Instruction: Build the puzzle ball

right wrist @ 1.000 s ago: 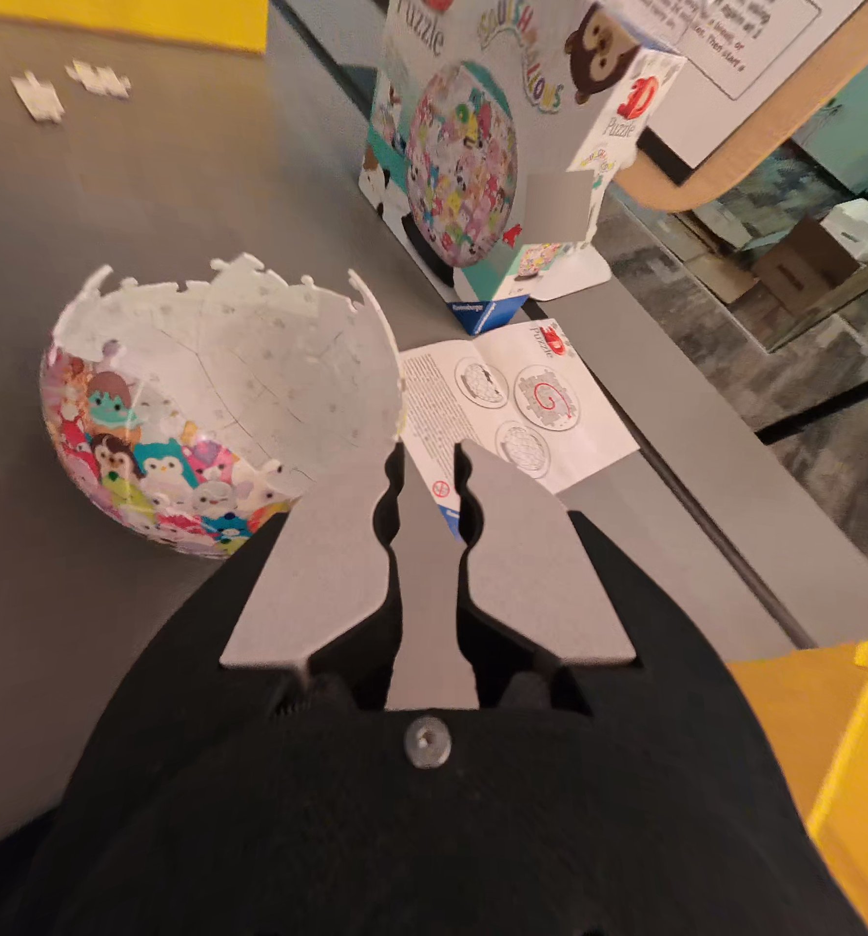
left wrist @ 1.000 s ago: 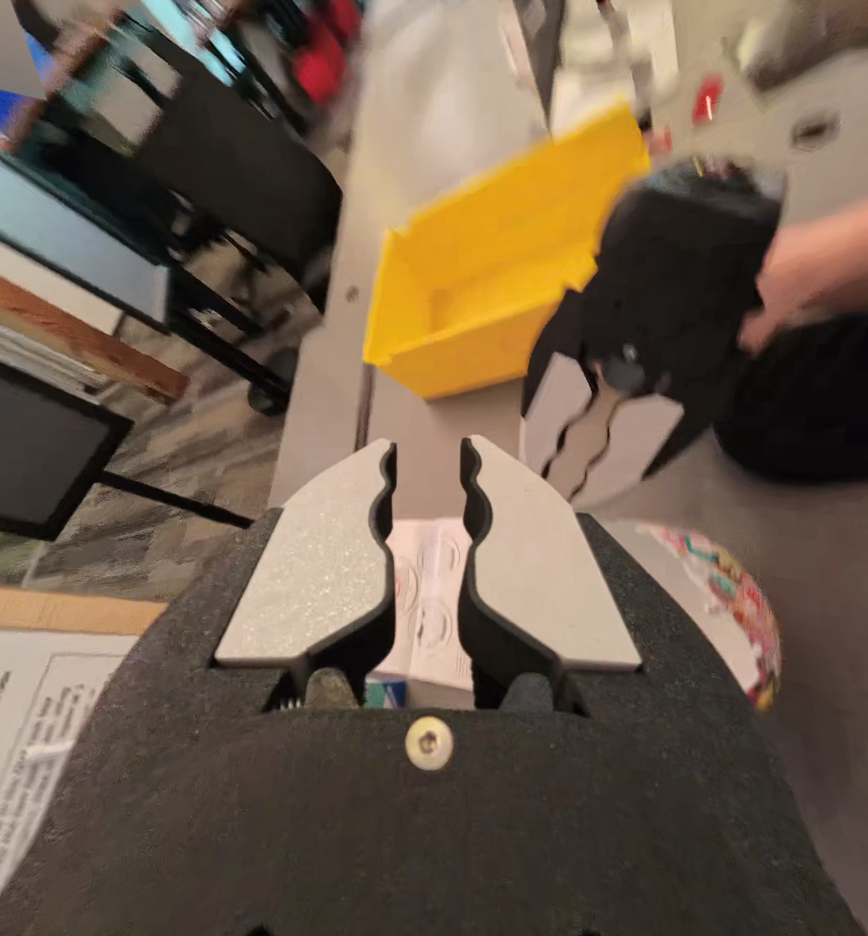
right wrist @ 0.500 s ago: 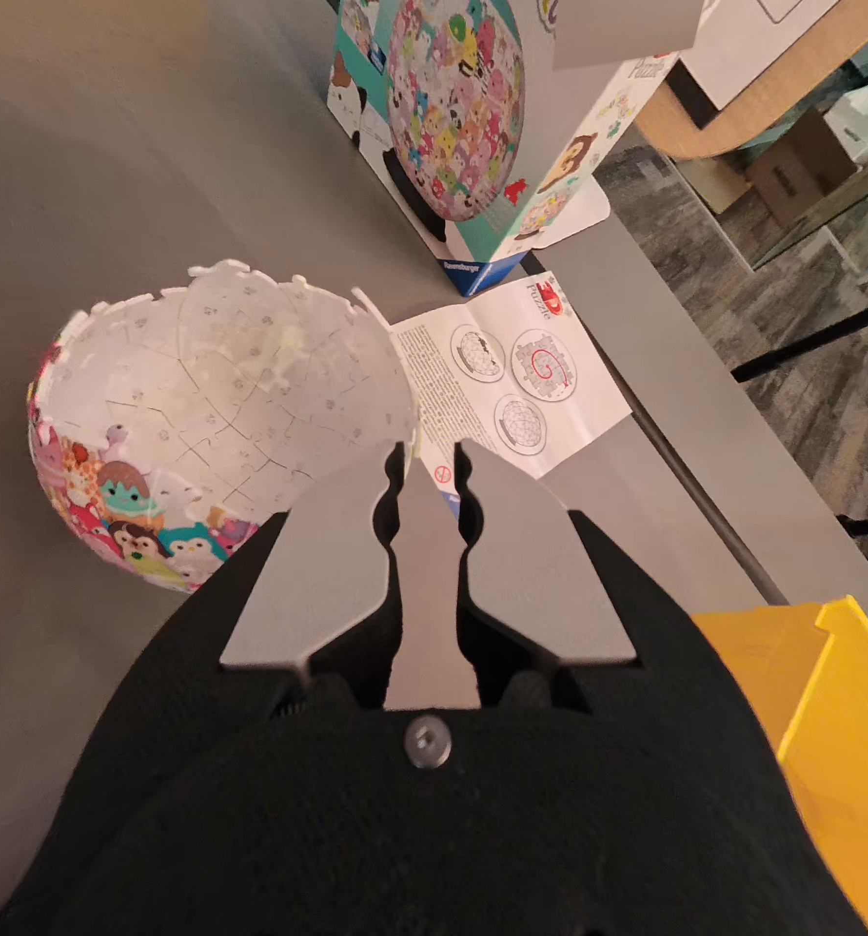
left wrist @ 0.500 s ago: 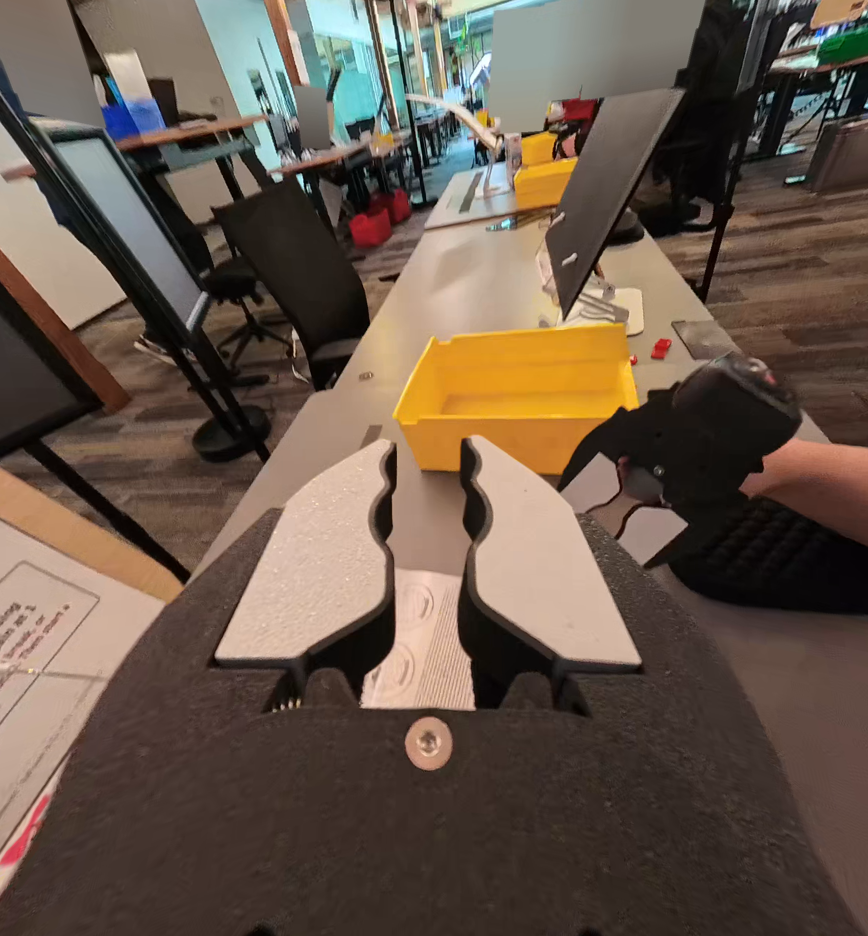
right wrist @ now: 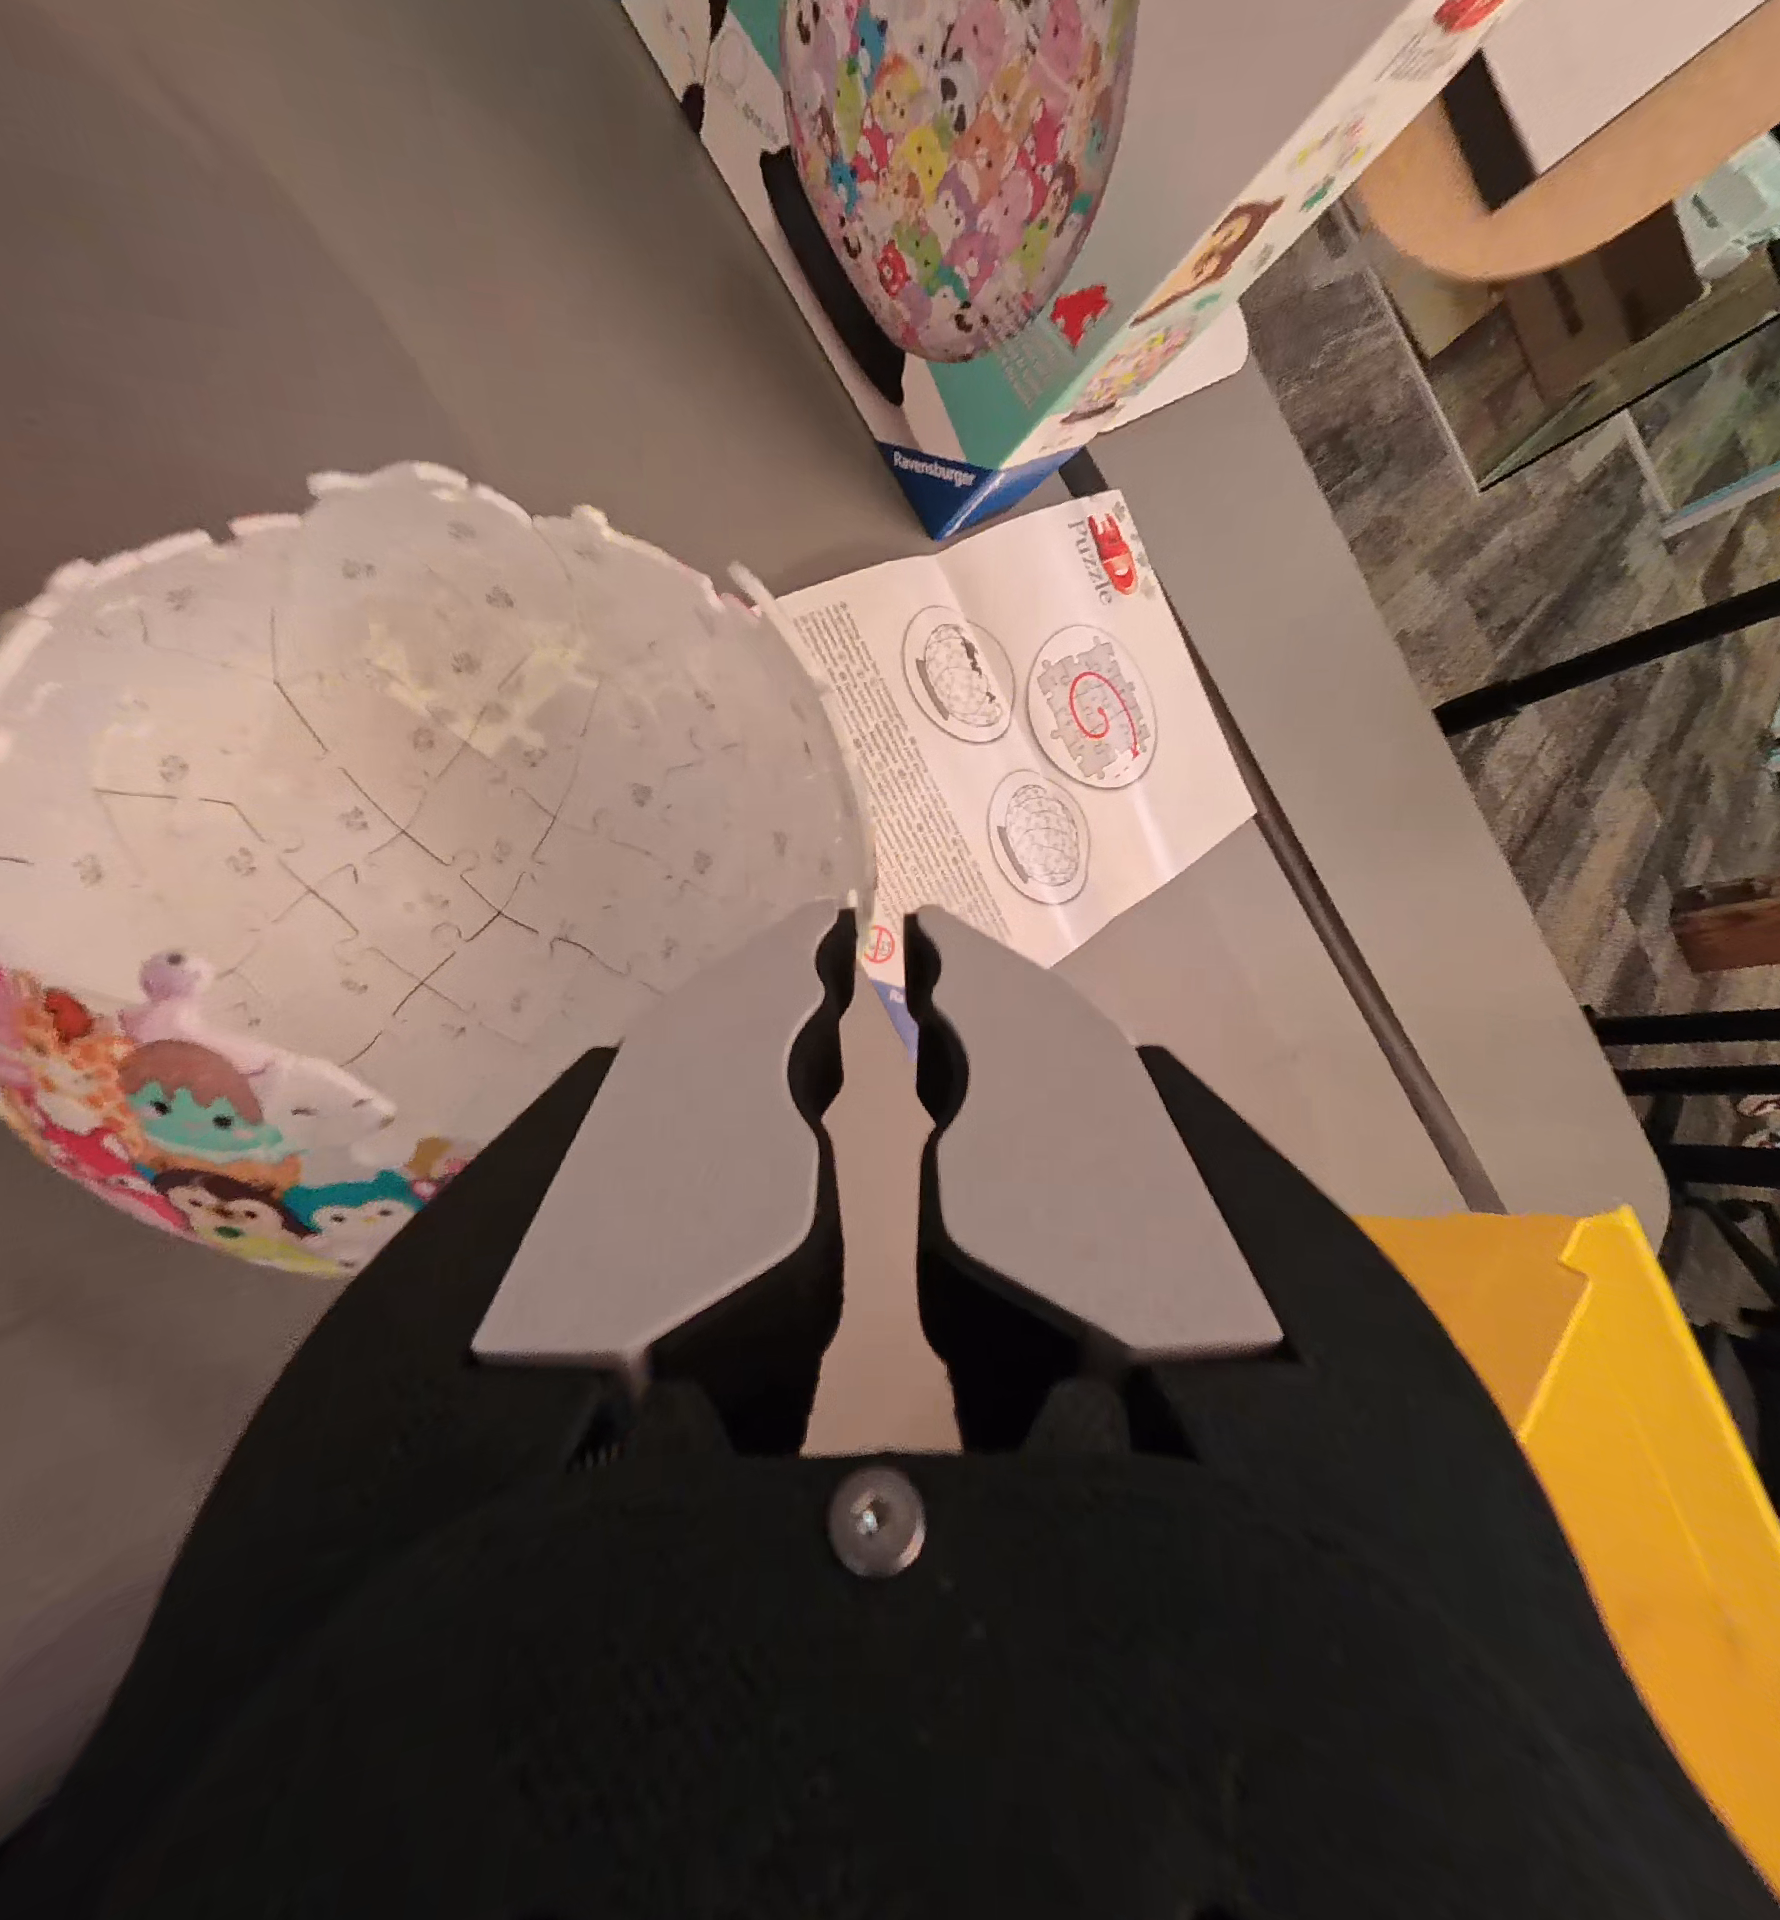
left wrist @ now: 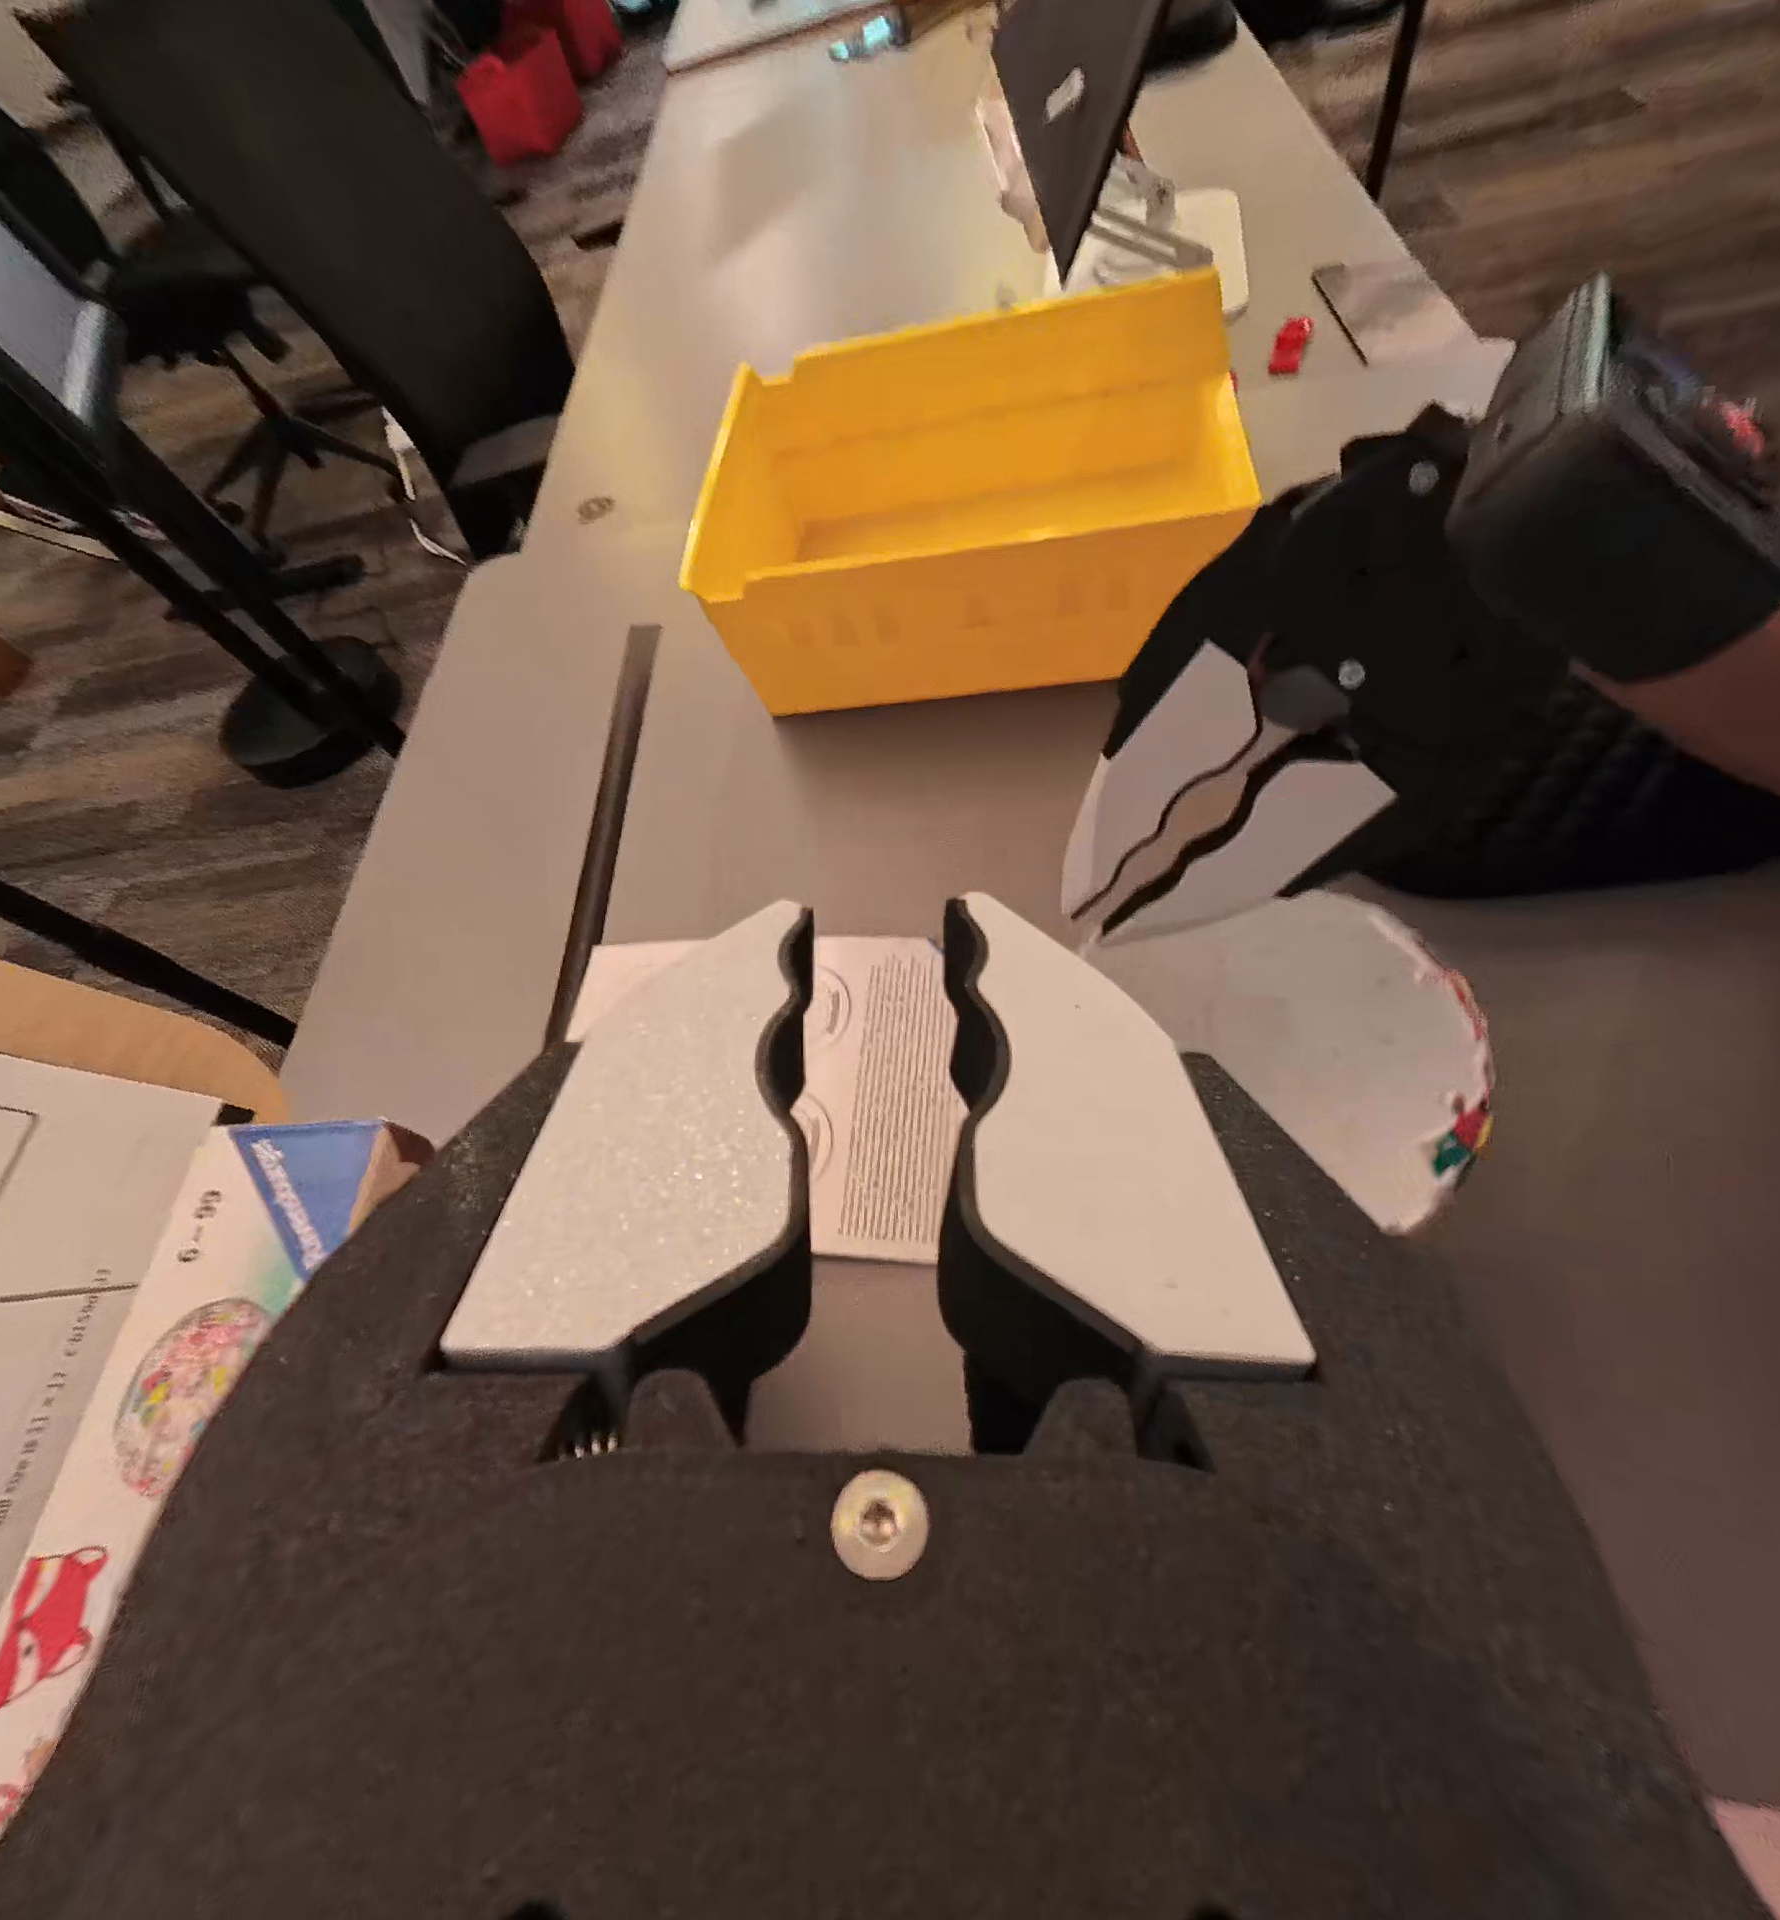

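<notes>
Half-built puzzle ball (right wrist: 377, 831), open side up, lies on grey table (right wrist: 346, 260), left of frame. Right tongs (right wrist: 881, 925) narrowly parted, empty, beside its rim. Left tongs (left wrist: 878, 914) spread, empty, above instruction leaflet (left wrist: 886, 1091). Yellow bin (left wrist: 969, 540) upper centre.

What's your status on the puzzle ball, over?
Left gripper open, empty, over the instruction leaflet. Right gripper open a slit, empty, at the half-built puzzle ball rim. Nothing blocking; yellow bin behind.
</notes>
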Demonstrator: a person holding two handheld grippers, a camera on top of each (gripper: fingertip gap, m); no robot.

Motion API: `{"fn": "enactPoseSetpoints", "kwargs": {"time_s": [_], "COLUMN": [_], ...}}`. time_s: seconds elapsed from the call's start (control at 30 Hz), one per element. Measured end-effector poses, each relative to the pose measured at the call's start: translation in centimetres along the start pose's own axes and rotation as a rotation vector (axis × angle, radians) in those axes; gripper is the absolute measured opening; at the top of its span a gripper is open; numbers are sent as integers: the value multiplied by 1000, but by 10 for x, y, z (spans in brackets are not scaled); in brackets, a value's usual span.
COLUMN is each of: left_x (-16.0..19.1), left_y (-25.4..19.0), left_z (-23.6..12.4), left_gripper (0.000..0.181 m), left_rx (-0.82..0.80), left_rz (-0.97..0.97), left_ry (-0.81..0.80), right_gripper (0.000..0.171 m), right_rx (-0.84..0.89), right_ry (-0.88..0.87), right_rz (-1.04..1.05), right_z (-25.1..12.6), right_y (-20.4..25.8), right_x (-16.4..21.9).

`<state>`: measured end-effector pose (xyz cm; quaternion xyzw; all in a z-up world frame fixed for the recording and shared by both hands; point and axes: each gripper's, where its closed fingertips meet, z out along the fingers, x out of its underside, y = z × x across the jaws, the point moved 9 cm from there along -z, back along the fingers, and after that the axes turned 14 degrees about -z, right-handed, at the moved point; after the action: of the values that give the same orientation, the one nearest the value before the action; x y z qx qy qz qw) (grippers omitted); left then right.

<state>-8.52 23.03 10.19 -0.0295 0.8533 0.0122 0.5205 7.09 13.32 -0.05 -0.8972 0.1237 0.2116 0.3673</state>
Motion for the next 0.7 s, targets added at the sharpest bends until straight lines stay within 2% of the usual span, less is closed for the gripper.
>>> {"fn": "enactPoseSetpoints", "kwargs": {"time_s": [0.13,0.27,0.47,0.7], "left_x": [19,29,35,39], "left_y": [5,3,5,9], "left_z": [12,22,32,39], "left_gripper": [24,29,32,32], "left_rx": [60,193,219,248], "left_rz": [35,21,-8,-23], "left_ry": [127,202,263,271], "right_gripper": [6,4,4,20], "right_rx": [-23,-36,-57,-26], "right_ry": [-17,-56,-75,-96], "right_rz": [46,94,143,29], "right_z": [5,4,4,5], "right_y": [0,-1,-3,-6], "right_x": [4,4,5,-2]}}
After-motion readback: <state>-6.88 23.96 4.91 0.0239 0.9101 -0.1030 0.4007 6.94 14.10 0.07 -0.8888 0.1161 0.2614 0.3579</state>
